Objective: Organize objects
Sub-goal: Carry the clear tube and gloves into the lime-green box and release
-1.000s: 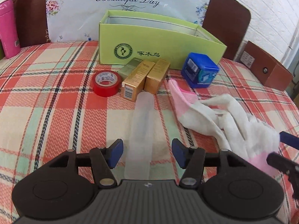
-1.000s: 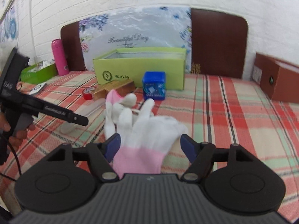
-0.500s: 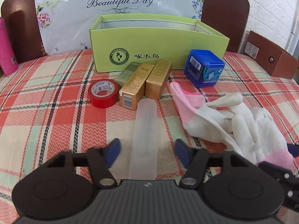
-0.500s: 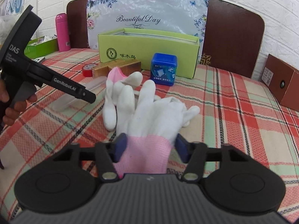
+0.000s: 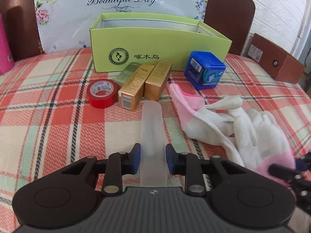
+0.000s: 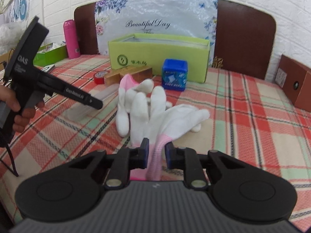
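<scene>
Objects to be organized lay on a plaid-covered surface (image 5: 48,120) before an open green box (image 5: 155,44): from left, red tape (image 5: 102,93), gold cartons (image 5: 143,81), a frosted tube (image 5: 152,136), white gloves (image 6: 155,108) and a blue cube box (image 5: 205,69). The left tongs (image 5: 152,161) were narrowed around the tube's near end, pads touching or almost touching it, while the right tongs (image 6: 156,153) pinched a glove's pink cuff. Both grips probably needed to be firm before lifting toward the box, since the tube looked slippery and the gloves limp and tangled.
</scene>
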Motion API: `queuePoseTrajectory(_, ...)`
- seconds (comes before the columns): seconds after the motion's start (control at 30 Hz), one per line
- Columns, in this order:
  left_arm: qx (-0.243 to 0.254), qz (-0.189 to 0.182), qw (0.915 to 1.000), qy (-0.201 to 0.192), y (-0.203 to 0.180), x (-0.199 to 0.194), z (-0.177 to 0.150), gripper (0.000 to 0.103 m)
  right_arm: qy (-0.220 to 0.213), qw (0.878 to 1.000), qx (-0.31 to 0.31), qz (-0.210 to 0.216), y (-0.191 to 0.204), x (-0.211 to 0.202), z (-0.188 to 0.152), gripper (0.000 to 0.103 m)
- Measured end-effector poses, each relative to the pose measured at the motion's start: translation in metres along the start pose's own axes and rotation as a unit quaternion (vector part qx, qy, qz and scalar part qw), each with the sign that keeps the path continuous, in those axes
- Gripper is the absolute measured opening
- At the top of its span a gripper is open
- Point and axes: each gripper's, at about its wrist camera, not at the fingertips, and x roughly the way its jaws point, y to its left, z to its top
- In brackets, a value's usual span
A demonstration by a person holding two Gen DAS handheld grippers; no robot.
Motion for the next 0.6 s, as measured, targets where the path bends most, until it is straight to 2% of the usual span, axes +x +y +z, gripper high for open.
queuePoseTrajectory(0.07, 0.0, -0.002, 1.0, 0.0, 0.0, -0.006, -0.003, 0.028, -0.005, 1.0, 0.012, 0.007, 0.001, -0.003, 0.0, 0.006)
queuePoseTrajectory(0.23, -0.011, -0.019, 0.9994, -0.027, 0.005, -0.037, -0.001, 0.028, -0.065, 0.995, 0.058, 0.054, -0.014, -0.036, 0.023, 0.006)
queuePoseTrajectory(0.4, -0.009, -0.034, 0.996, -0.082, 0.003, -0.07, 0.022, 0.028, -0.128, 0.989, 0.054, 0.057, -0.023, -0.061, 0.056, 0.006)
queuePoseTrajectory(0.6, 0.02, -0.041, 0.9893, -0.138, -0.007, -0.093, 0.056, 0.028, -0.186, 0.981, 0.035, 0.044, -0.03, -0.066, 0.097, 0.006)
